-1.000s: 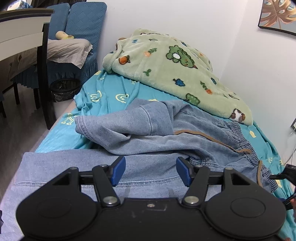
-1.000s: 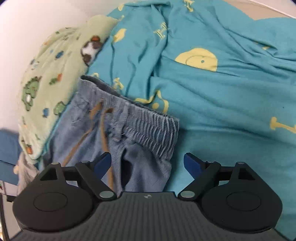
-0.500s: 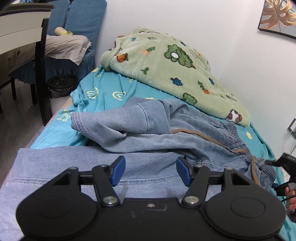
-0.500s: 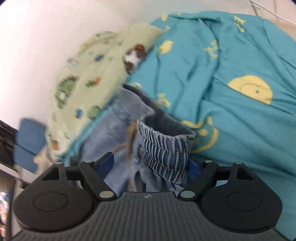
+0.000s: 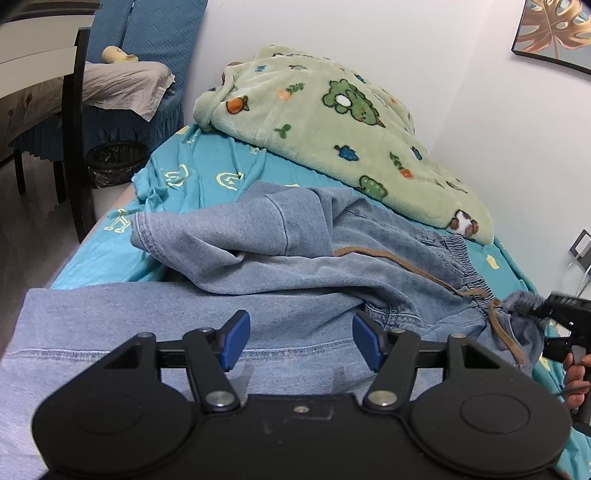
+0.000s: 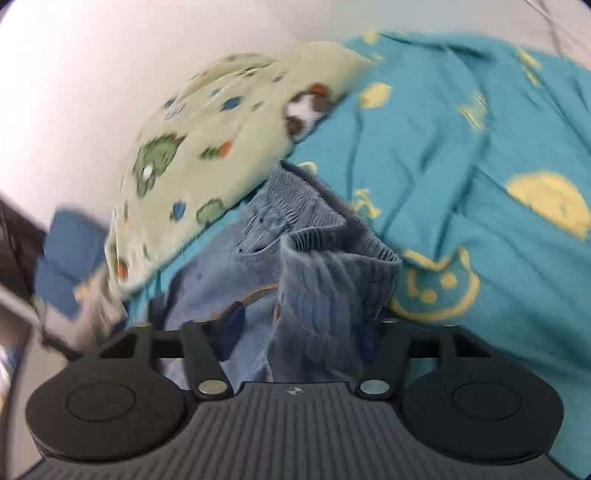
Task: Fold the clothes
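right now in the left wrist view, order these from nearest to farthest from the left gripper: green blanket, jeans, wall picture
From the left gripper:
1. jeans, on the bed, partly between the open fingers
2. green blanket, heaped behind them by the wall
3. wall picture, high up at the right

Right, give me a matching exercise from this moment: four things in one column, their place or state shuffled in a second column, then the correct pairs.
Things:
1. green blanket
2. denim trousers
3. waistband
4. left gripper

Places or states:
A. bunched between the closing jaws of the right gripper
B. open, nothing between its blue pads
C. heaped against the wall at the far side of the bed
D. spread rumpled across the teal sheet

Pairs: 1-C, 2-D, 3-A, 4-B
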Demonstrator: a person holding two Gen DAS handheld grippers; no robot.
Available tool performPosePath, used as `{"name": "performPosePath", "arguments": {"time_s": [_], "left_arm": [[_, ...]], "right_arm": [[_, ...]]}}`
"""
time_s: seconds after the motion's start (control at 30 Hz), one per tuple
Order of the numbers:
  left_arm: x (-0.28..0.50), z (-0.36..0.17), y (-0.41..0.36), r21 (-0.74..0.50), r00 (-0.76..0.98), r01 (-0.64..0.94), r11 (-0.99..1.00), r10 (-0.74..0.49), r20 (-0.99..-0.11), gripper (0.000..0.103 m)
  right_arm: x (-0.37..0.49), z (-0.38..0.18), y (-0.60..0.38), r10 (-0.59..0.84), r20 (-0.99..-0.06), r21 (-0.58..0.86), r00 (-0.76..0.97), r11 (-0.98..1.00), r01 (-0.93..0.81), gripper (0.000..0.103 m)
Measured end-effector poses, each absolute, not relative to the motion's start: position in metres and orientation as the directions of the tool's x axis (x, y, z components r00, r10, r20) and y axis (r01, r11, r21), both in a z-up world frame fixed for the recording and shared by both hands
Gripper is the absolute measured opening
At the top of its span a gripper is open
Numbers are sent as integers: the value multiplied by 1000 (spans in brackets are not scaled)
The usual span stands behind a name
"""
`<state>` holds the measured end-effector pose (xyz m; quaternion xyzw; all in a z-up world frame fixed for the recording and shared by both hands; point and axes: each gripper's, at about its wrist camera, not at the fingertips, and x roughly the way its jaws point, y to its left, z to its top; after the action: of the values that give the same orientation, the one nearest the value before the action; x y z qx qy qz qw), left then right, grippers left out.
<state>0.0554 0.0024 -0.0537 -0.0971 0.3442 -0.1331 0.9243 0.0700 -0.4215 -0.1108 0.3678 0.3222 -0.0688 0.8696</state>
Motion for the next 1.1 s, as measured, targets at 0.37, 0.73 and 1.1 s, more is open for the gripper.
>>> {"name": "performPosePath", "arguments": {"time_s": [0.37,0.73,1.1], "left_arm": [[59,-54,5,-296,737,160,942,-313,-599,59],[54,-51,11,-324,759,165,932,-330,-561,60],[52,-43,9,-328,766,200,923,-356,-535,60]], "right_arm": [[48,-13,-408,60,-366,661,929,719,214,20],[79,96,-410,58,-240,611,969,784,105,20],[57,123,-478,-151,-161,586,975,781,218,19]]}}
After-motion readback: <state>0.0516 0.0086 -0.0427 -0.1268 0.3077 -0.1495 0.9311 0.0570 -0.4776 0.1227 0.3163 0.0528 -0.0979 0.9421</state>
